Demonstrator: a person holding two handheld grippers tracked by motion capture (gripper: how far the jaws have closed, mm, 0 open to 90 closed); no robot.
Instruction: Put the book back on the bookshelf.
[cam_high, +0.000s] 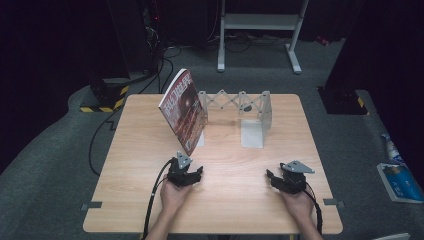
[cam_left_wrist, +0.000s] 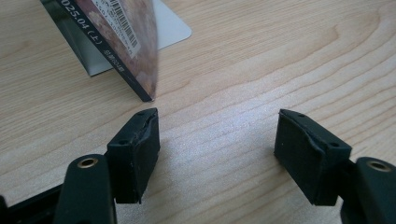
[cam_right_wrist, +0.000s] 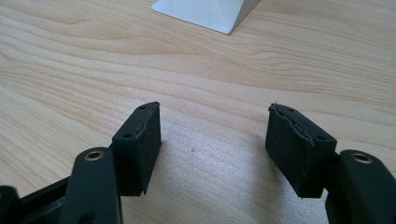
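Observation:
A red-covered magazine (cam_high: 183, 111) leans tilted against the left end plate of an expandable metal book rack (cam_high: 252, 112) at the table's middle. Its lower corner (cam_left_wrist: 140, 70) stands on the wood just ahead of my left gripper (cam_left_wrist: 217, 140), whose jaws are open with only bare table between them. In the high view the left gripper (cam_high: 186, 175) rests near the front of the table, just below the magazine. My right gripper (cam_high: 285, 180) rests at the front right, and its jaws (cam_right_wrist: 215, 140) are open over bare wood, with the rack's base plate (cam_right_wrist: 210, 11) farther ahead.
The wooden table (cam_high: 150, 200) ends close behind both hands. Cables (cam_high: 152, 200) trail off its front edge from each gripper. On the grey floor to the right lie a blue-and-white packet (cam_high: 400, 182) and a small bottle (cam_high: 390, 147). A metal frame (cam_high: 260, 30) stands beyond the table.

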